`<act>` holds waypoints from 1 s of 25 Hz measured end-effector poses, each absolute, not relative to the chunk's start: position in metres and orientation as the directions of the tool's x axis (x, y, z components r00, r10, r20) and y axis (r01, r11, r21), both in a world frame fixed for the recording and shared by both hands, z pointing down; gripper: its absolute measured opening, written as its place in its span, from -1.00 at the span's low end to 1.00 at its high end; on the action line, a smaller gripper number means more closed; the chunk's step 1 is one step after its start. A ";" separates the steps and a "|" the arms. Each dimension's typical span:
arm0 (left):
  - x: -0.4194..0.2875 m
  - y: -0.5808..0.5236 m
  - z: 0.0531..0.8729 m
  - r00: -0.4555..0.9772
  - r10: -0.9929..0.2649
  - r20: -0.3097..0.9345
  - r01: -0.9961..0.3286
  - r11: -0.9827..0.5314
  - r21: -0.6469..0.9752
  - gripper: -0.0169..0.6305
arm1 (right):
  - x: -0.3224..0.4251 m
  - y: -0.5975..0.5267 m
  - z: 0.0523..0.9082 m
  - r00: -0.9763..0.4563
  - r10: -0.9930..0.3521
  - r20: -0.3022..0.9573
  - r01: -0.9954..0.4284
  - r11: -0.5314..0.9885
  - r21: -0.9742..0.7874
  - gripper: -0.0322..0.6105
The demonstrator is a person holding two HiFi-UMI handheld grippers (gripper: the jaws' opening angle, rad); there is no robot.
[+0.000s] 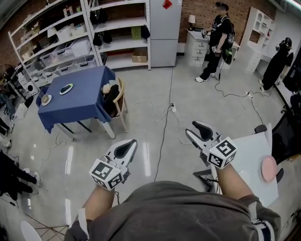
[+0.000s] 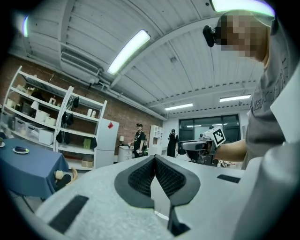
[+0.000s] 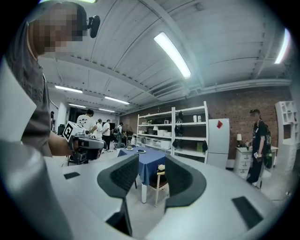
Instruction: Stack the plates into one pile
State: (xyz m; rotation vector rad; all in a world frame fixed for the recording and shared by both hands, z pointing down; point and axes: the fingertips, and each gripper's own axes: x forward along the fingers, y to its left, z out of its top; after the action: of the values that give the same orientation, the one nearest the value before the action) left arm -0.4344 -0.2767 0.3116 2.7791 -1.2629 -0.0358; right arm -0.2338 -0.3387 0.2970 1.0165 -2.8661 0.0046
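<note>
**Workshop room: both grippers held level and empty, plates on two separate worktops**

Grey glossy floor (image 1: 155, 94) fills the middle of the head view, with a thin cable (image 1: 165, 117) trailing across it. A brick wall (image 1: 202, 9) and white open shelving (image 1: 117, 28) stand at the far side.

Far left is a worktop under a blue cloth (image 1: 80, 101) with draped corners. Two small plates lie on it, well apart from the grippers. One is an oval plate with a dark centre (image 1: 66, 88). The other is a pale round plate (image 1: 45, 99) nearer the left edge; what lies on it is too small to tell. A wooden chair (image 1: 121, 101) stands against this worktop's right side.

Near right is a flat white worktop (image 1: 251, 150). A round, smooth pink plate (image 1: 268, 168) lies on it by its right edge.

Left gripper (image 1: 128, 147): its ribbed dark pads (image 2: 140, 176) meet at the tips, and nothing is between them.

Right gripper (image 1: 194, 129): the jaws stand wide apart and hold nothing. In the right gripper view the far blue worktop shows through the gap.

Two people in dark clothes (image 1: 216, 40) stand far right beside white drawers (image 1: 197, 47).
</note>
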 end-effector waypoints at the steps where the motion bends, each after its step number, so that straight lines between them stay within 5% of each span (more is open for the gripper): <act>1: -0.428 -0.283 0.310 0.635 -0.772 0.011 -0.769 -0.632 0.092 -0.93 | -0.229 -0.350 0.295 -0.788 -0.608 0.099 -0.608 0.793 0.036 -0.38; 7: -0.396 -0.296 0.310 0.564 -0.826 0.002 -0.823 -0.561 0.093 -0.93 | -0.198 -0.385 0.289 -0.825 -0.555 0.106 -0.552 0.832 0.059 -0.38; 13: -0.335 -0.334 0.309 0.629 -0.777 0.026 -0.776 -0.626 0.074 -0.93 | -0.121 -0.403 0.292 -0.765 -0.638 0.084 -0.637 0.770 0.041 -0.38; 25: -0.095 -0.388 0.315 0.958 -0.274 0.079 -0.276 -0.961 0.017 -0.93 | 0.134 -0.315 0.323 -0.231 -0.967 0.106 -0.972 0.233 0.011 -0.38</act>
State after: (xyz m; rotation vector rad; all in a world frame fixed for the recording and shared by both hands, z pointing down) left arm -0.0953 -0.3878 0.3148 3.0810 -0.4334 0.1174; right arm 0.1345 -0.3154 0.3229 1.8896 -2.3950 0.0874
